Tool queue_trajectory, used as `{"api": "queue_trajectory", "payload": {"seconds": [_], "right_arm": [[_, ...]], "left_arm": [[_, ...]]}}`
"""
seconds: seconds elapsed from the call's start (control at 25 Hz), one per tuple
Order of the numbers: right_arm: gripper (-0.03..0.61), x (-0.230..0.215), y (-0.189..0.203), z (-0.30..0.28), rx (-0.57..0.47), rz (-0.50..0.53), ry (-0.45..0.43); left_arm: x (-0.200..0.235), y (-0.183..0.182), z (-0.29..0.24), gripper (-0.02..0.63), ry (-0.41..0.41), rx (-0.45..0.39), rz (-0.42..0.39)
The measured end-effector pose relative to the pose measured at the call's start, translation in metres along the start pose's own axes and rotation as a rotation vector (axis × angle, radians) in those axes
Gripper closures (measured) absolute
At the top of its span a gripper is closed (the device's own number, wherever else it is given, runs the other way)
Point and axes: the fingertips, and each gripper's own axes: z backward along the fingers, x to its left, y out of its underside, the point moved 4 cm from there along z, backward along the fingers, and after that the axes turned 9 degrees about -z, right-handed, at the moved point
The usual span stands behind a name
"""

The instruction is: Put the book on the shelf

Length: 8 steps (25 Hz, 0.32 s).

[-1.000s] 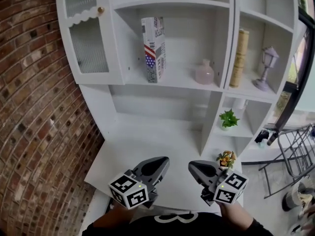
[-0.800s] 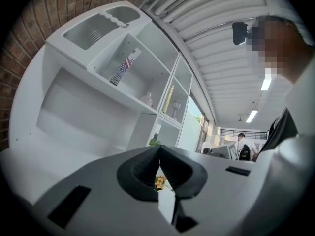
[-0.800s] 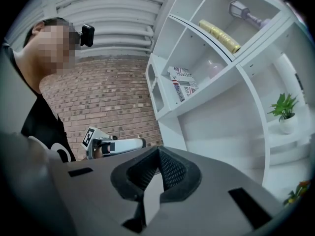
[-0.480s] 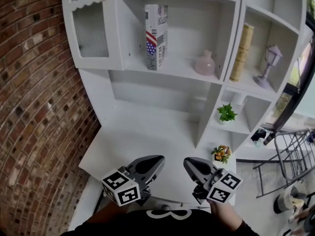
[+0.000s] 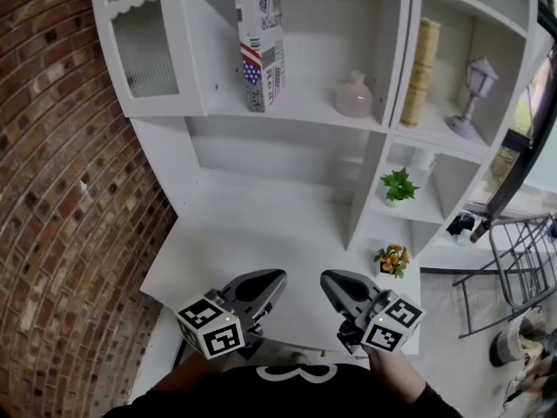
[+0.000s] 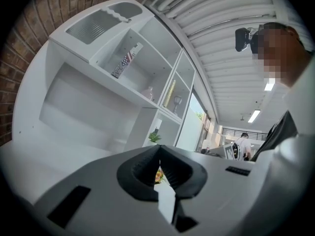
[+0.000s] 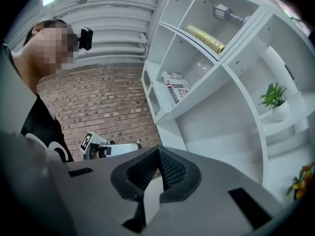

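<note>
We judge the job as good as done: the white paperback book with a stars-and-stripes cover (image 5: pixel 261 50) stands upright, a little tilted, on the upper board of the white shelving unit (image 5: pixel 305 113), well apart from both tools. The left gripper (image 5: pixel 278 275) and the right gripper (image 5: pixel 324 278) hang low at the near edge of the white desktop (image 5: pixel 252 233), each with jaws pressed together on nothing. Any straightening would call for a long reach up and far, minding the pink ceramic vase (image 5: pixel 353 96) to the book's right; the small green potted plant (image 5: pixel 398 185) and the orange flower pot (image 5: pixel 392 259) sit clear at the right.
</note>
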Motion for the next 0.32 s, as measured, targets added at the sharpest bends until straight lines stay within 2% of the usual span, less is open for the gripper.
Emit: {"api": "queue_trajectory", "payload": {"seconds": [0.32], "right_arm": [[0.571, -0.014, -0.003, 0.001, 0.004, -0.005, 0.003]], "left_arm": [[0.004, 0.006, -0.012, 0.611, -0.002, 0.02, 0.003]]}}
